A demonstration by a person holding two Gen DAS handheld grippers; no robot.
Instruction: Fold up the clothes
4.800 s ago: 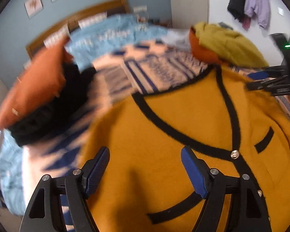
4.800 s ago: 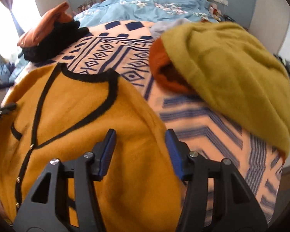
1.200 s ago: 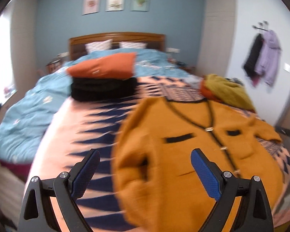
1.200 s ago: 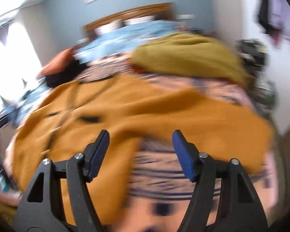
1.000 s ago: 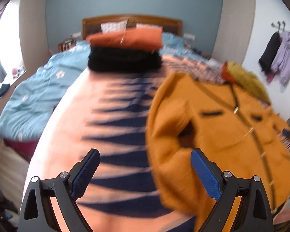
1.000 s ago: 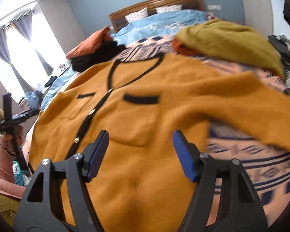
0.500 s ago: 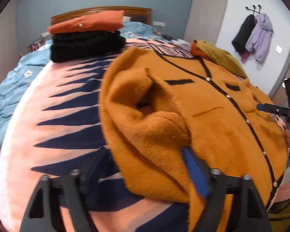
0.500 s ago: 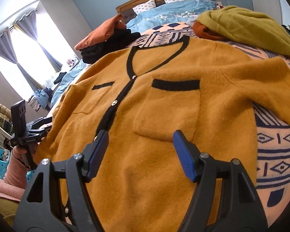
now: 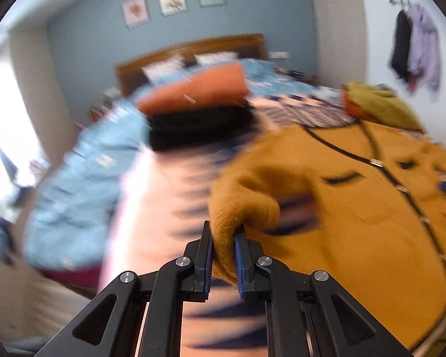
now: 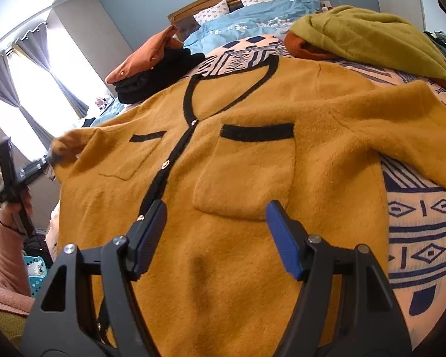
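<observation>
A mustard cardigan point(image 10: 240, 160) with black trim, buttons and two chest pockets lies face up on the patterned blanket point(image 10: 425, 223). My left gripper point(image 9: 223, 255) is shut on the cuff of its sleeve point(image 9: 240, 208) and holds it lifted. In the right wrist view the left gripper point(image 10: 49, 159) shows at the far left, pinching that sleeve end. My right gripper point(image 10: 217, 232) is open and empty, hovering over the lower front of the cardigan below the pocket point(image 10: 246, 172). The other sleeve point(image 10: 416, 136) lies spread to the right.
A folded stack, orange garment point(image 10: 142, 56) on black garment point(image 10: 160, 74), sits at the far left of the bed. An olive and orange pile point(image 10: 368, 35) lies at the far right. Blue duvet point(image 10: 252, 20), pillows and headboard are behind. Coats point(image 9: 413, 47) hang on the right wall.
My left gripper has shut on the sleeve cuff and lifted it back toward me. My right gripper stays open over the cardigan's lower front.
</observation>
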